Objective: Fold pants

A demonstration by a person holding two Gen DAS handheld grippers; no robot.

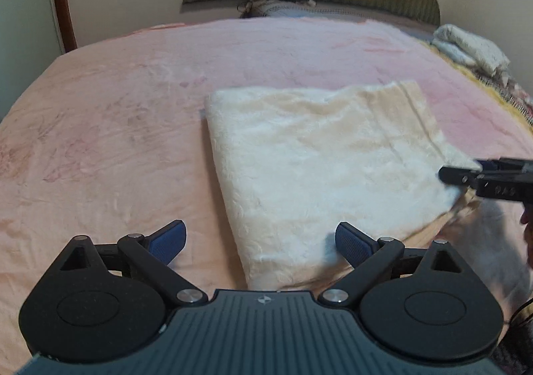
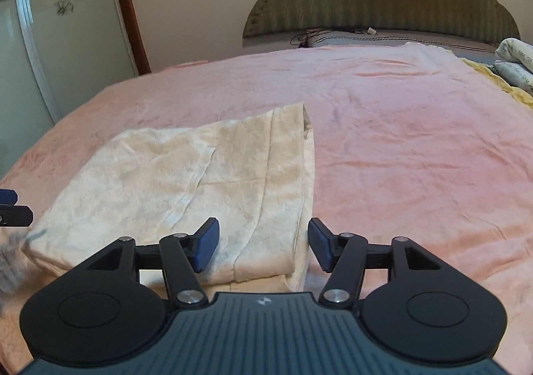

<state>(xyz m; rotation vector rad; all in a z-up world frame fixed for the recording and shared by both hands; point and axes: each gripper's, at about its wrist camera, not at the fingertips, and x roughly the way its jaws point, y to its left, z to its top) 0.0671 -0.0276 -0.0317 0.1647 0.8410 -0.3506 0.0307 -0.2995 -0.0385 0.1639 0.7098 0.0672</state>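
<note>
The folded cream pants (image 2: 186,185) lie flat on the pink blanket (image 2: 416,141), just ahead of both grippers. The left gripper (image 1: 260,241) and right gripper (image 2: 263,246) both stand open, gripping nothing.

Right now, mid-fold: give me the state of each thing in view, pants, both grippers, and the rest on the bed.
pants: folded into a flat cream rectangle, lying on the blanket.
left gripper: open, nothing gripped.
right gripper: open, pads astride the pants' near edge, not pressing.
pink blanket: spread flat, lightly creased.
white bundle: bunched at the far right edge of the bed.
</note>
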